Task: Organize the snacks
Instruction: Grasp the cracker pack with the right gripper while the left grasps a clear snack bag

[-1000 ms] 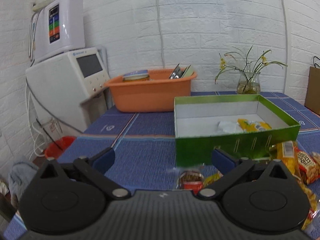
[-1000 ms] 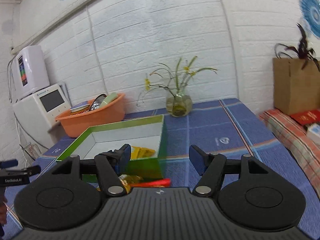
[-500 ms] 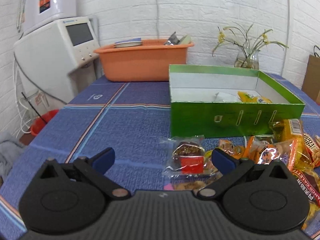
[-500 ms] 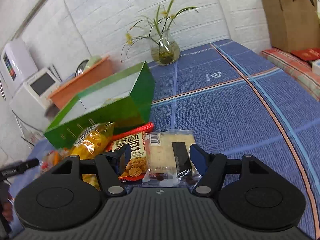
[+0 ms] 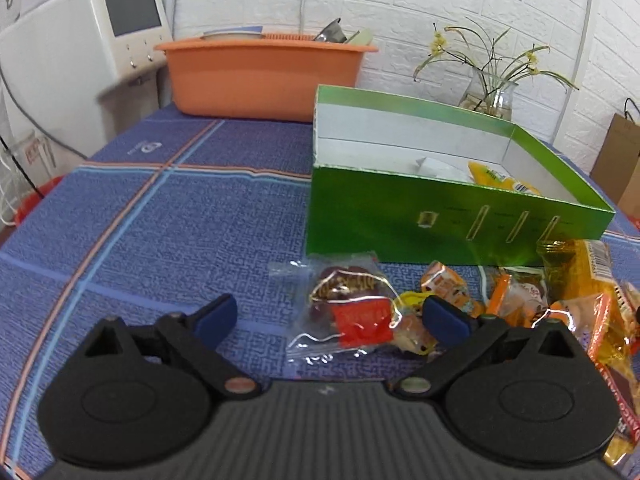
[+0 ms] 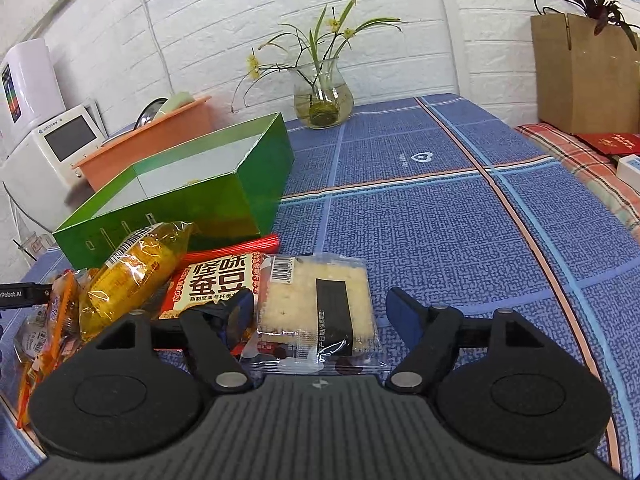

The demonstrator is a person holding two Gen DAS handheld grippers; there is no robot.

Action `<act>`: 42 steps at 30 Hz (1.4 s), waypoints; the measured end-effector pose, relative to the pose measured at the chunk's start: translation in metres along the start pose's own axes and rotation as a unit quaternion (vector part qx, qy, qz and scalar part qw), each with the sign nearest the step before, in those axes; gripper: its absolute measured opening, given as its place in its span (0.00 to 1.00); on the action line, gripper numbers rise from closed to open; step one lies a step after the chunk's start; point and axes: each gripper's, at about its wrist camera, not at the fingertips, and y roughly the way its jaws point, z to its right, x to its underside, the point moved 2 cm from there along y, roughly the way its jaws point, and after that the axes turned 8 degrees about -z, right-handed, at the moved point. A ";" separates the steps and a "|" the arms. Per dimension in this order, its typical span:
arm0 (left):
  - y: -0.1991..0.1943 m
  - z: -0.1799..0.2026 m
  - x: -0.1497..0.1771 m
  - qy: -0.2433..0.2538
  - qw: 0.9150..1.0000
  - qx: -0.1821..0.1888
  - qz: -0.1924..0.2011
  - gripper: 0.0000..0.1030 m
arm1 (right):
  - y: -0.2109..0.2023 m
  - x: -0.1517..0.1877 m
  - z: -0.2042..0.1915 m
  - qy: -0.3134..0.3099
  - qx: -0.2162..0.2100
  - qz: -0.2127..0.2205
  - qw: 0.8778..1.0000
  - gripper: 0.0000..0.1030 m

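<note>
A green box (image 5: 448,216) (image 6: 208,196) with a white inside stands on the blue tablecloth and holds a yellow packet (image 5: 500,178). Loose snacks lie in front of it. My left gripper (image 5: 330,316) is open, low over a clear packet with a red label (image 5: 352,312) that lies between its fingers. My right gripper (image 6: 322,312) is open around a clear-wrapped cracker sandwich (image 6: 320,308), with nothing gripped. Beside it lie a red-and-white nut bag (image 6: 212,284) and a yellow packet (image 6: 136,272).
An orange basin (image 5: 260,76) with utensils stands behind the box, next to a white machine (image 5: 80,52). A glass vase with flowers (image 6: 322,96) sits at the back. A brown paper bag (image 6: 584,72) stands at the far right. More orange packets (image 5: 560,292) crowd the right side.
Both grippers have tilted down and come lower toward the snacks. The red-label packet now lies between the left fingers, and the cracker sandwich sits deeper between the right fingers.
</note>
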 end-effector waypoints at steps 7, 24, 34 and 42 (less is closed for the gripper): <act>0.000 0.002 0.000 -0.010 1.000 0.013 0.004 0.93 | 0.000 0.001 -0.002 -0.002 0.002 0.000 1.000 1.00; -0.015 -0.003 0.009 -0.036 0.998 0.045 0.015 0.65 | -0.001 0.002 -0.010 -0.020 0.040 -0.003 0.999 0.94; -0.060 -0.016 0.028 -0.042 0.997 0.029 0.056 0.64 | -0.037 0.013 -0.016 -0.006 0.071 0.041 0.997 0.93; -0.087 -0.003 0.055 -0.016 0.998 0.018 0.065 0.64 | -0.069 0.037 -0.042 0.003 0.030 0.053 0.998 0.93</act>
